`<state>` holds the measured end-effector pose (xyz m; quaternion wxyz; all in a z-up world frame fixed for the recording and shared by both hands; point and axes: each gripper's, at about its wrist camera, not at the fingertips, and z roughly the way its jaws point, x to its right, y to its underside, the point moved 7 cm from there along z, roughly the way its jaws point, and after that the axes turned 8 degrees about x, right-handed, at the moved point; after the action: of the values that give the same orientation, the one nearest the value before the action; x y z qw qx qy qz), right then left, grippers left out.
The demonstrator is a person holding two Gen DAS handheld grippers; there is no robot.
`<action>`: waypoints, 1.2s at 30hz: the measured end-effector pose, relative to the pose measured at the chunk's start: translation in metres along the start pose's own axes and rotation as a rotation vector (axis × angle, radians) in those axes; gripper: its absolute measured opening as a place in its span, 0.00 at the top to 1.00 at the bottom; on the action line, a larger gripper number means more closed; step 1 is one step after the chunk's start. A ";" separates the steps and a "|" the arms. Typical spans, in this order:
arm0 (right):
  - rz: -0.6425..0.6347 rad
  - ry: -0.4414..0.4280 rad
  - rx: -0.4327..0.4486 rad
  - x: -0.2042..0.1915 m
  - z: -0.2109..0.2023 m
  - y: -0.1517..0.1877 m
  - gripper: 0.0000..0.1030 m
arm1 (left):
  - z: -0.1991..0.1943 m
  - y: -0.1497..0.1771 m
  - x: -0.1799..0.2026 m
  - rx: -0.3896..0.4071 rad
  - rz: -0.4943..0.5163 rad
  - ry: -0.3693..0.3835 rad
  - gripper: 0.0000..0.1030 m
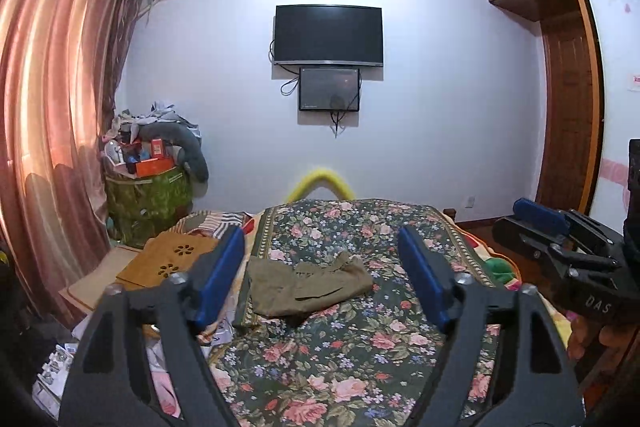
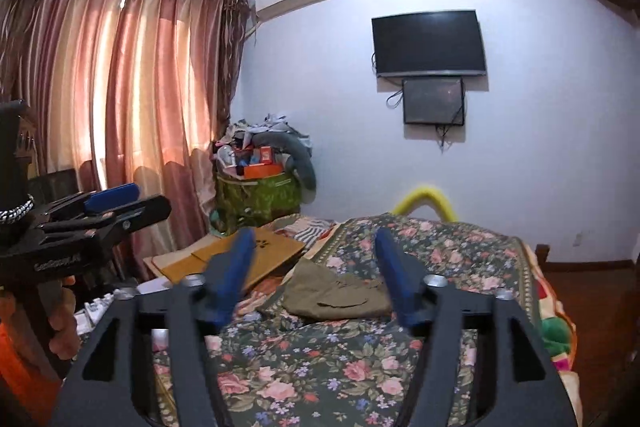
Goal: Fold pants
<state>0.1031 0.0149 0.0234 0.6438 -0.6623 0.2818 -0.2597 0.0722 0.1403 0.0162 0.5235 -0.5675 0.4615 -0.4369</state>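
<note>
Already folded, olive pants (image 1: pixel 306 287) (slightly rumpled) lie on bedspread (image 1: pixel 360 367).

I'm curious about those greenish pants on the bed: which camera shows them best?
The left wrist view: the pants lie unobstructed between its open fingers, whole outline visible. In the right wrist view, the pants are partly covered at their right end by a blue finger.
</note>
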 end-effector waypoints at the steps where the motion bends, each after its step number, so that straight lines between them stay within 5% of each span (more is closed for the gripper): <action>1: -0.004 0.009 0.008 0.000 -0.001 -0.001 0.28 | -0.002 0.002 0.002 -0.004 0.002 -0.002 0.17; 8: -0.018 0.058 0.026 0.002 -0.008 -0.007 0.01 | -0.006 0.008 0.006 -0.005 -0.013 -0.003 0.04; 36: -0.003 0.100 0.011 0.008 -0.025 0.004 0.01 | -0.015 0.006 0.018 0.012 0.006 -0.002 0.00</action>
<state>0.0907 -0.0083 0.0199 0.6321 -0.6454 0.3113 -0.2949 0.0612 0.1194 0.0116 0.5285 -0.5634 0.4601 -0.4377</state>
